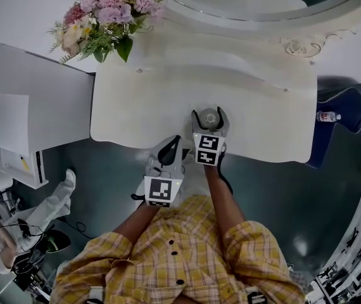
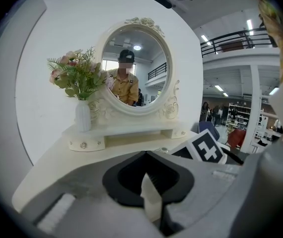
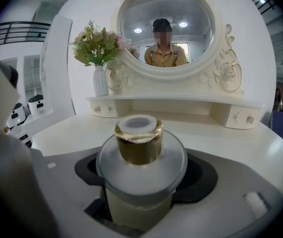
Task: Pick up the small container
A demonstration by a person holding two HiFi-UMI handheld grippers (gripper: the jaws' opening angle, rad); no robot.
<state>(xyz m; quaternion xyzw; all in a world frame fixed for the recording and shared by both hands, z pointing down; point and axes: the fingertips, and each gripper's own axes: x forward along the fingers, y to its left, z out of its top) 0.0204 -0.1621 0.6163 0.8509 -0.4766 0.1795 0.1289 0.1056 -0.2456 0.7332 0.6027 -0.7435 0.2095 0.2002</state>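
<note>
The right hand-held gripper point(image 1: 209, 114) had its jaws apart around the small container point(image 3: 140, 150). The container stood upright on the surface between them, with dark gaps at either side, so nothing gripped it yet. As I judged it, the risk lay in the rounded glass shoulder and narrow gold cap point(image 3: 138, 142). Jaws closing high or off-centre could tip the bottle or squeeze it forward out of the recess. A lift begun before the pads bit would leave it behind. The left hand-held gripper point(image 1: 171, 145), jaws together and empty, hung behind and to the left, by the front edge. Beyond the right one, the cream surface point(image 1: 136, 106) ran to a low shelf with small drawers. A vase of flowers point(image 3: 98, 48) stood ahead-left and an oval mirror point(image 3: 165, 26) straight ahead, against white walls.
</note>
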